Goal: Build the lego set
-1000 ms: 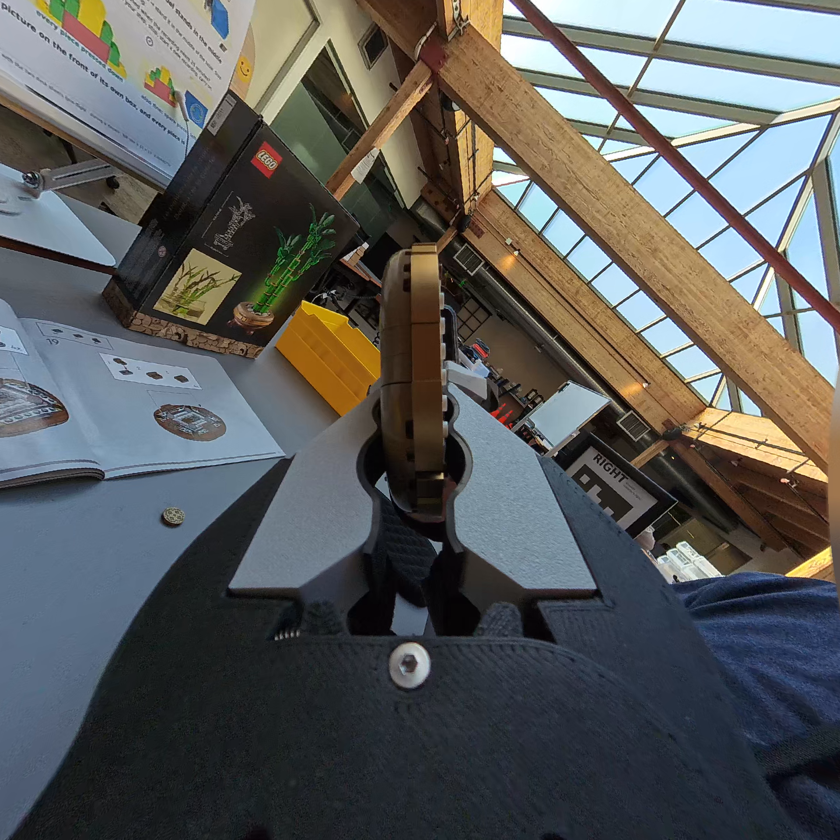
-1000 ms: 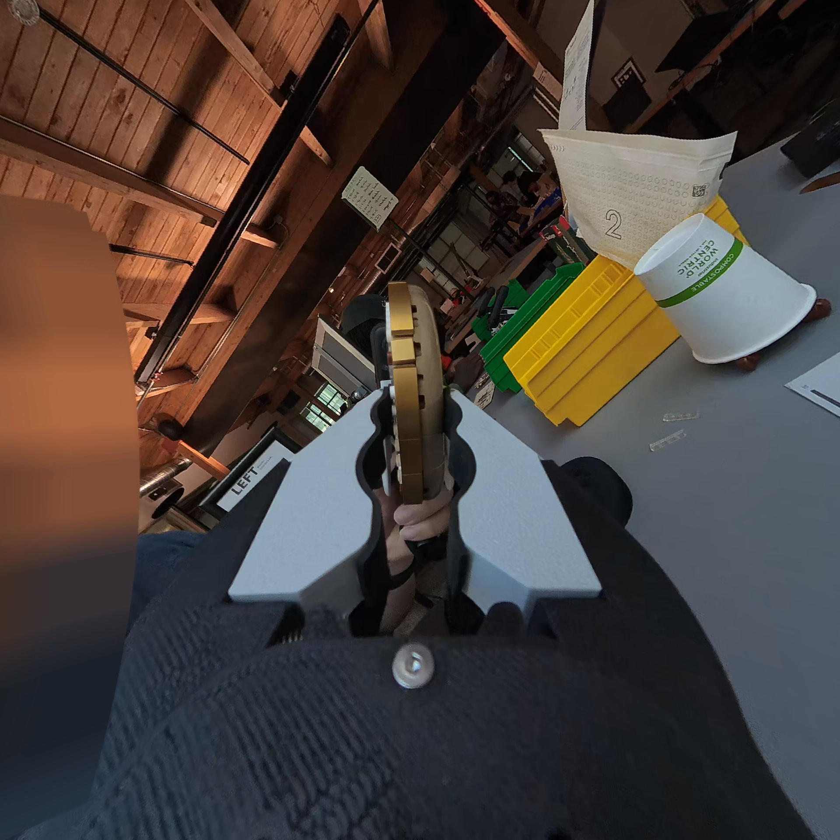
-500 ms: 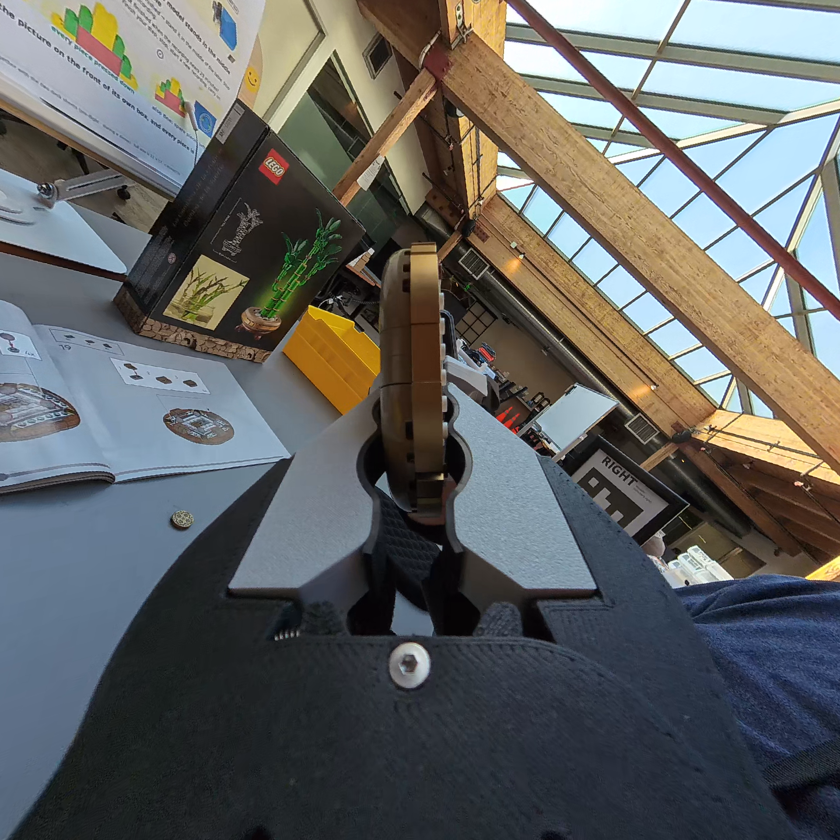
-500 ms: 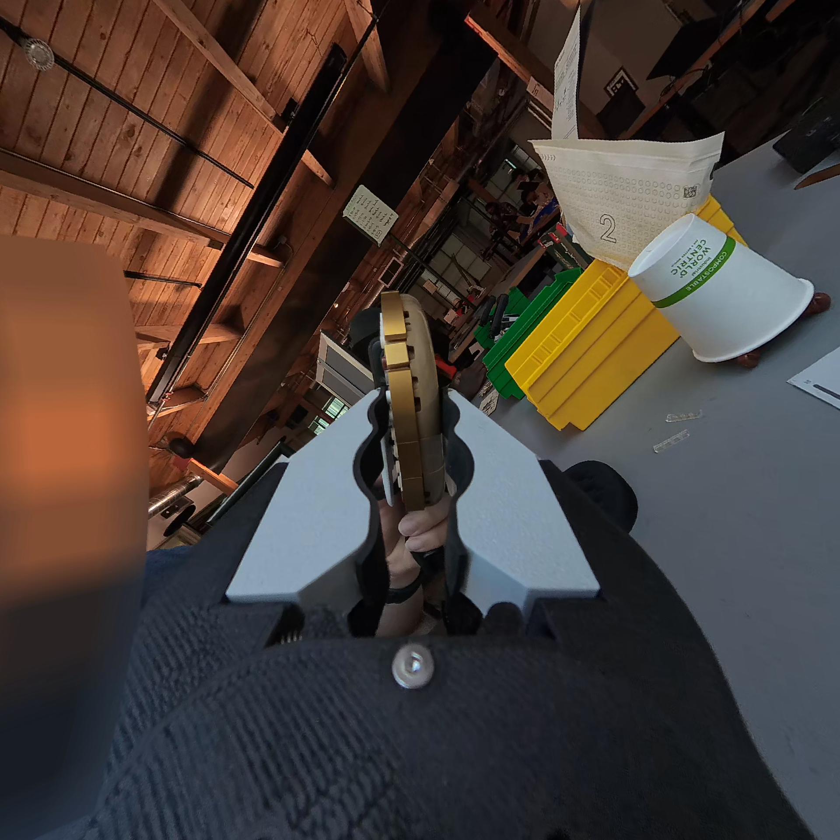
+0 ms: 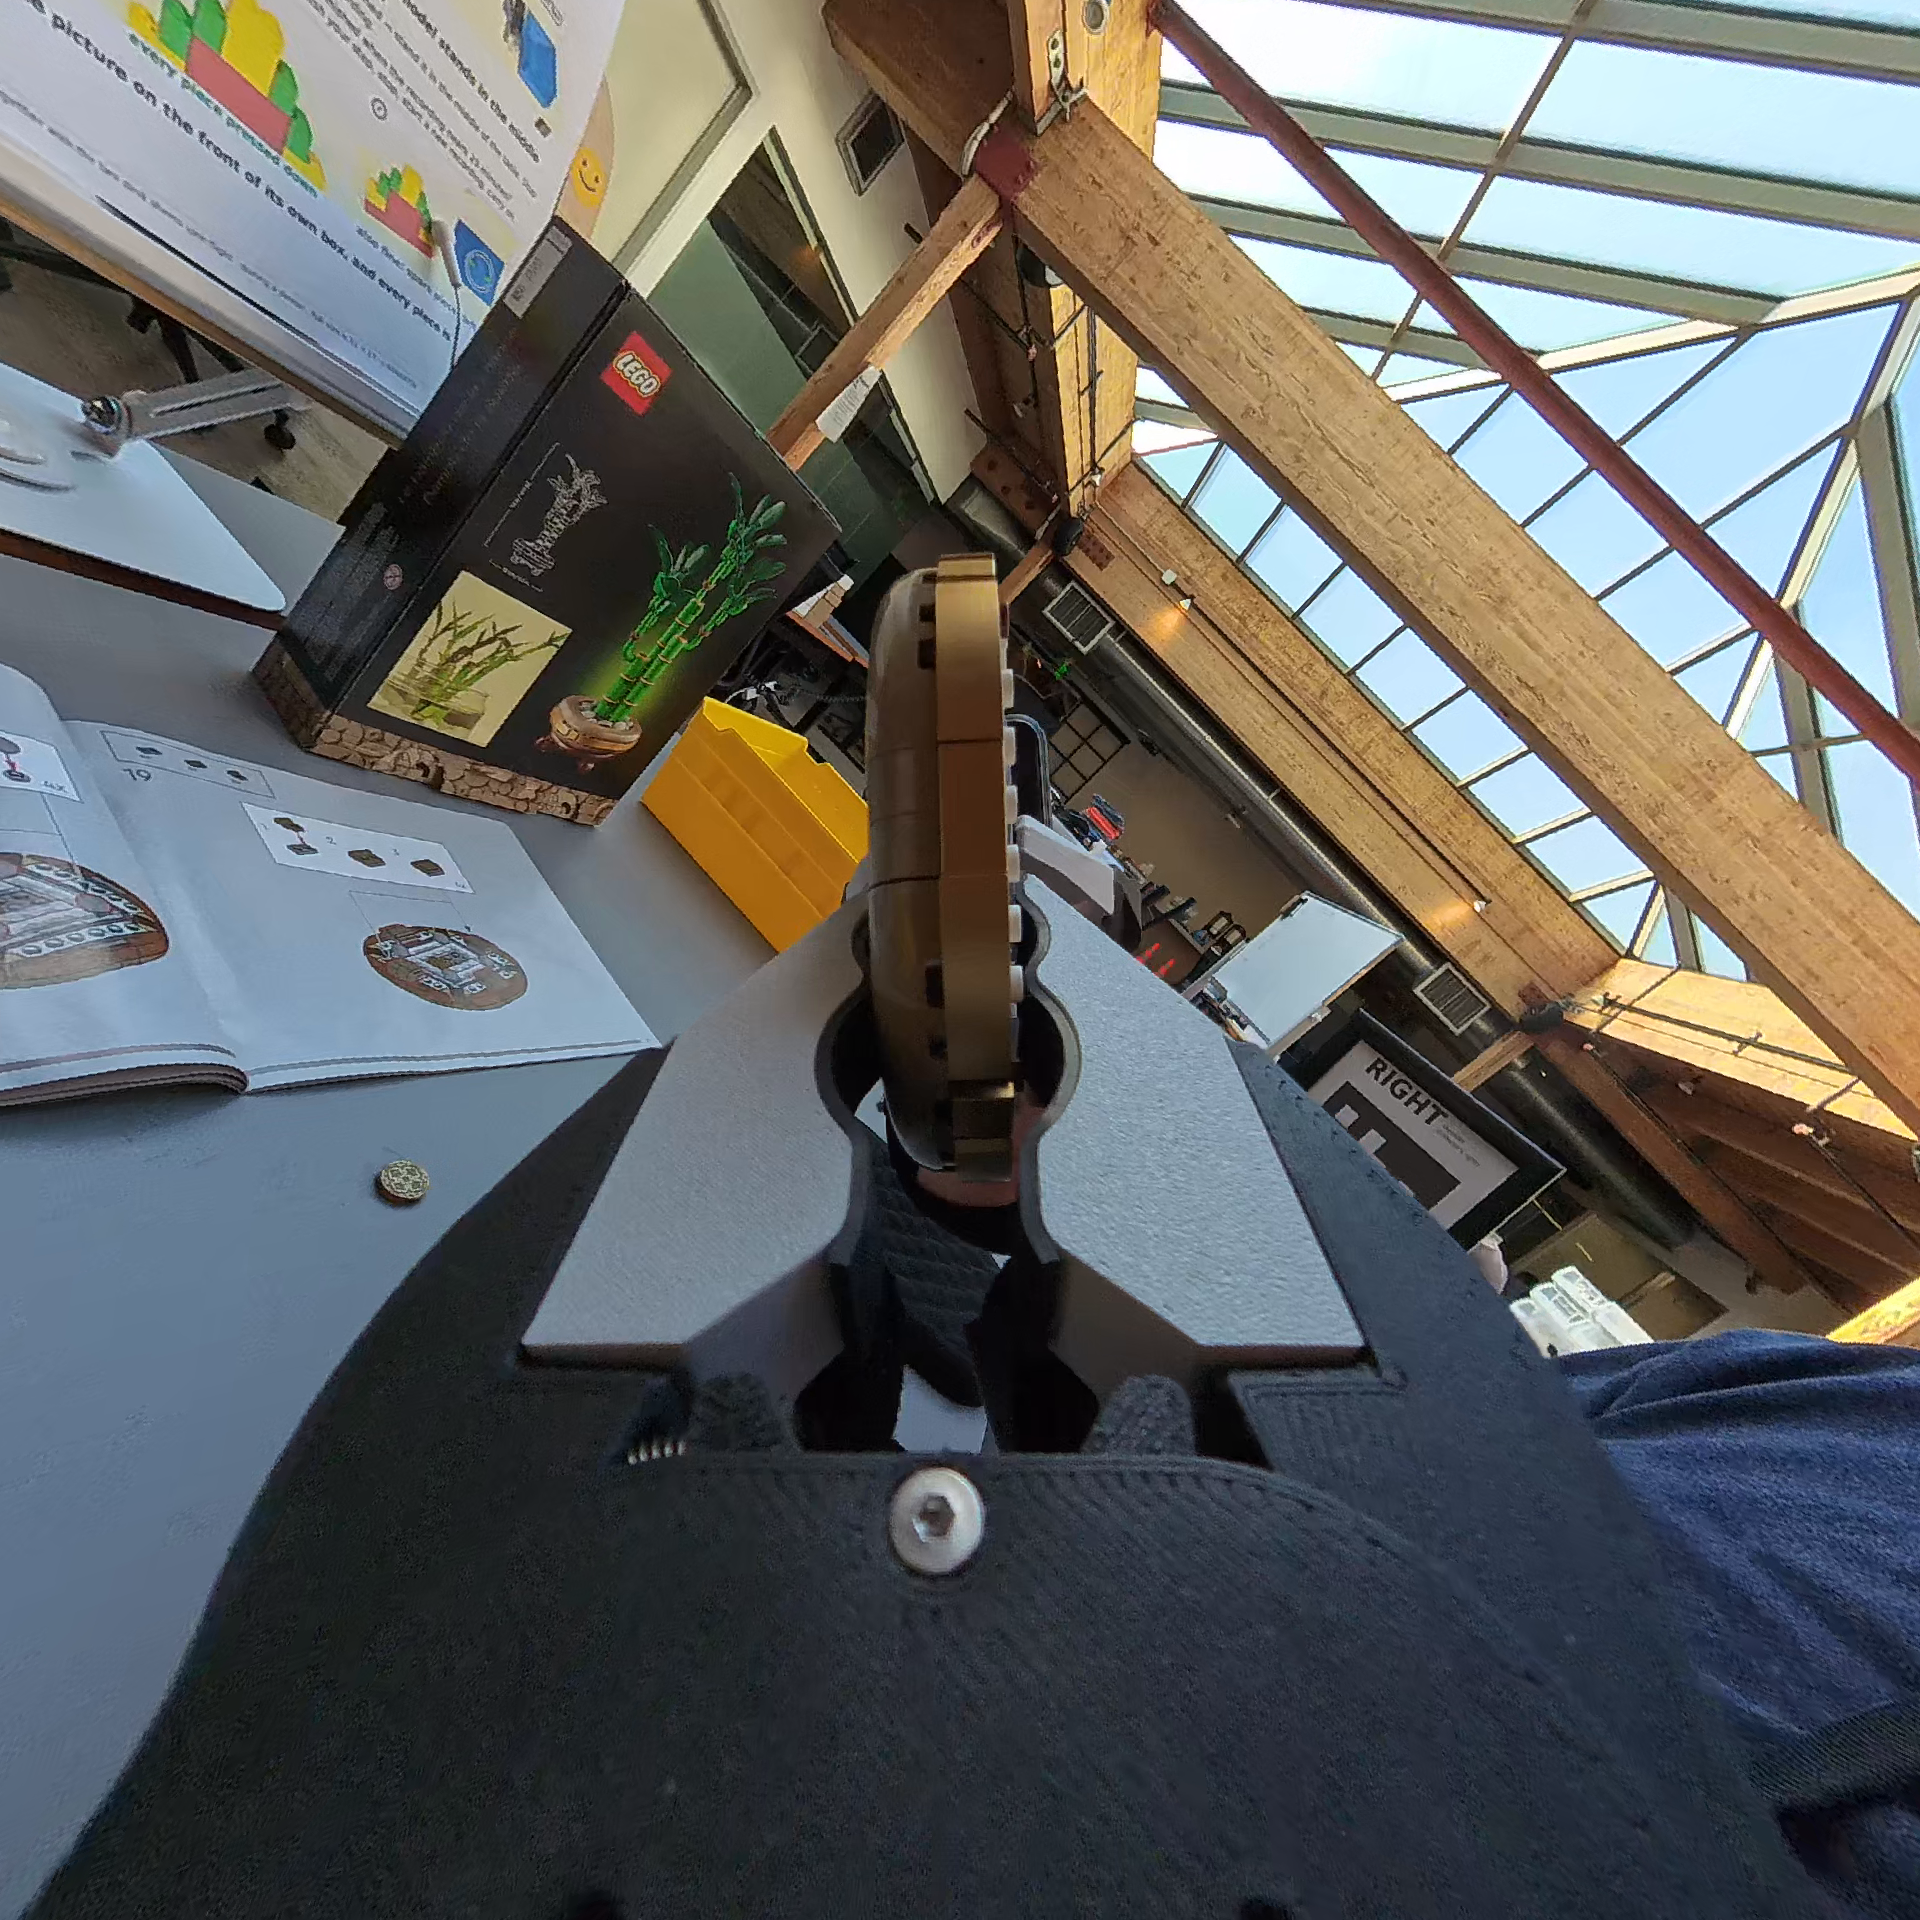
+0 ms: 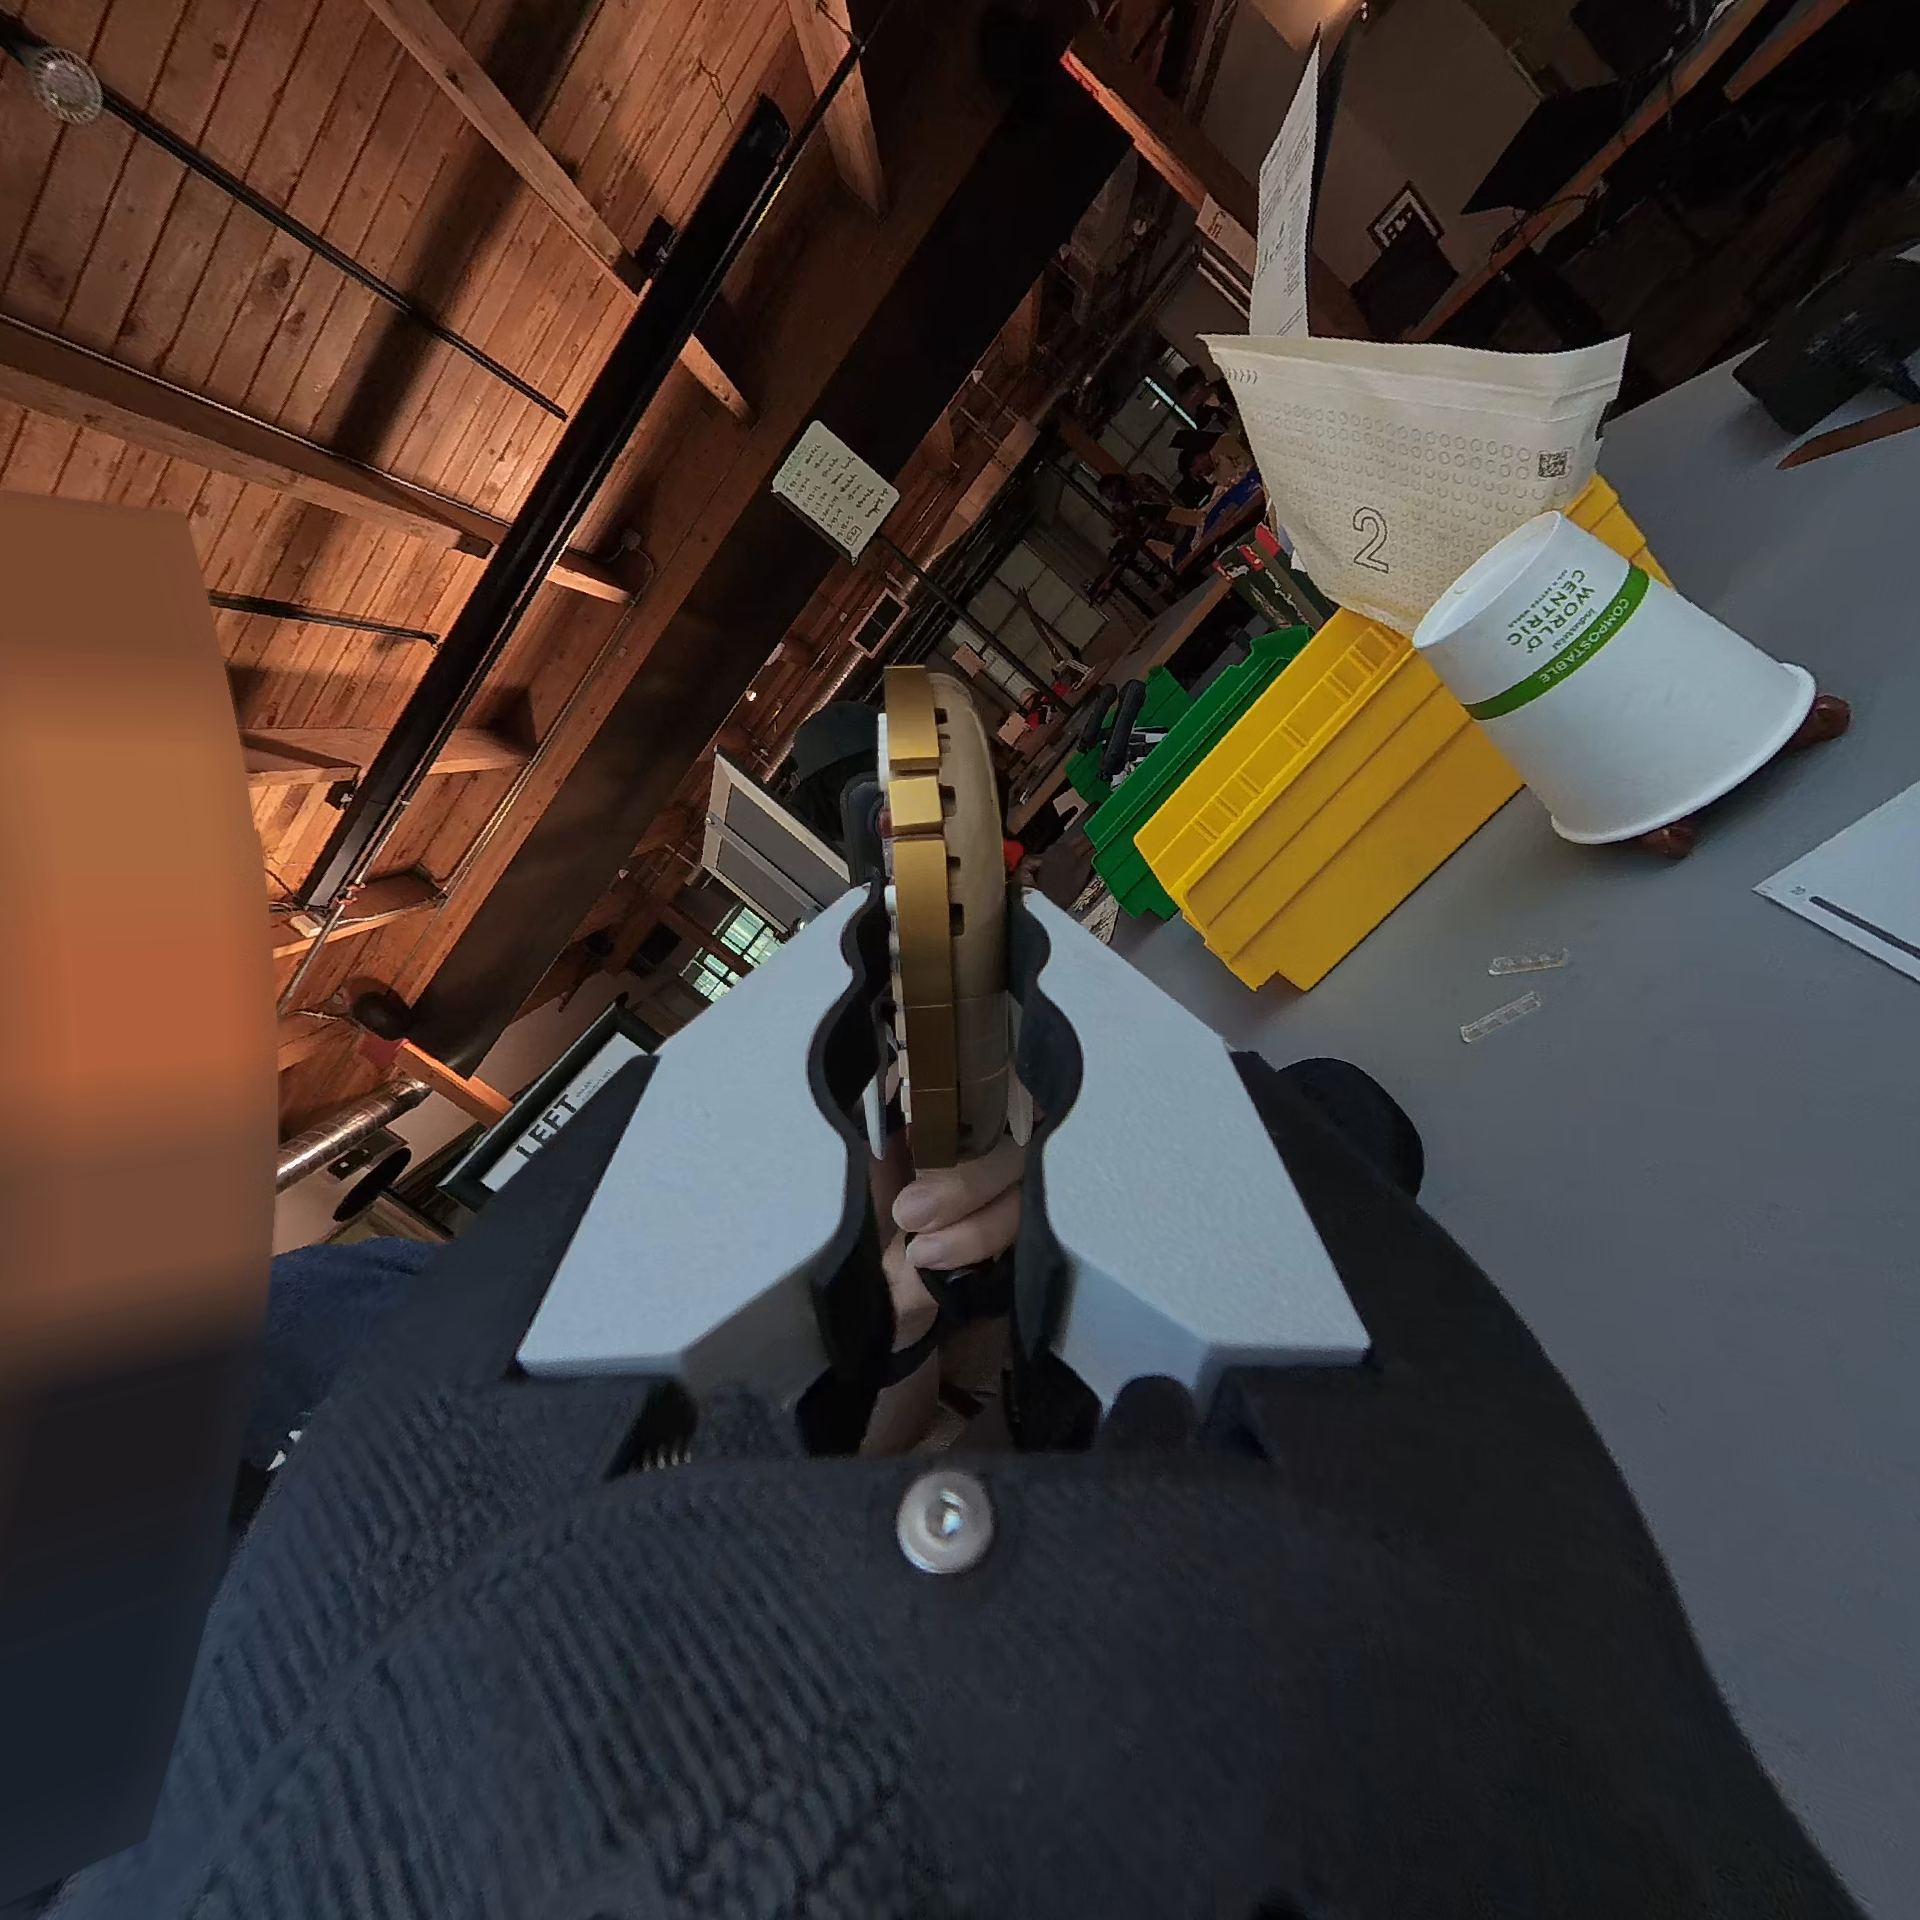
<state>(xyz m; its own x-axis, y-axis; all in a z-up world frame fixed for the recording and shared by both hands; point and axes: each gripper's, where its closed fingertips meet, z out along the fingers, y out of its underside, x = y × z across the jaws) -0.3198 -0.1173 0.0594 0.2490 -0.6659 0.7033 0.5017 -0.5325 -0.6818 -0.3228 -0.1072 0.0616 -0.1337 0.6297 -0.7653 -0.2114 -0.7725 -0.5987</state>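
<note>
A round gold and tan lego disc [image 5: 940, 862] stands edge-on, lifted above the grey table [image 5: 156, 1351]. My left gripper [image 5: 940, 997] is shut on its lower edge. In the right wrist view the same disc [image 6: 940, 914] is also edge-on, and my right gripper [image 6: 940, 997] is shut on it from the opposite side. A hand's fingers [image 6: 945, 1216] show just below the disc between the right jaws. The flat faces of the disc are hidden in both views.
An open instruction booklet [image 5: 312, 935], a black lego box [image 5: 540, 582], a yellow bin [image 5: 764, 821] and a small gold round piece [image 5: 402, 1181] lie to my left. To my right are yellow [image 6: 1320, 810] and green [image 6: 1174, 738] bins, an upturned paper cup [image 6: 1621, 686], a paper bag [image 6: 1423, 468] and small clear pieces [image 6: 1501, 1018]. Both grippers' tips are close together, under 4 cm apart.
Both grippers have shifted and tilted slightly together, so the background has slid in each view. The disc stays clamped between them.
</note>
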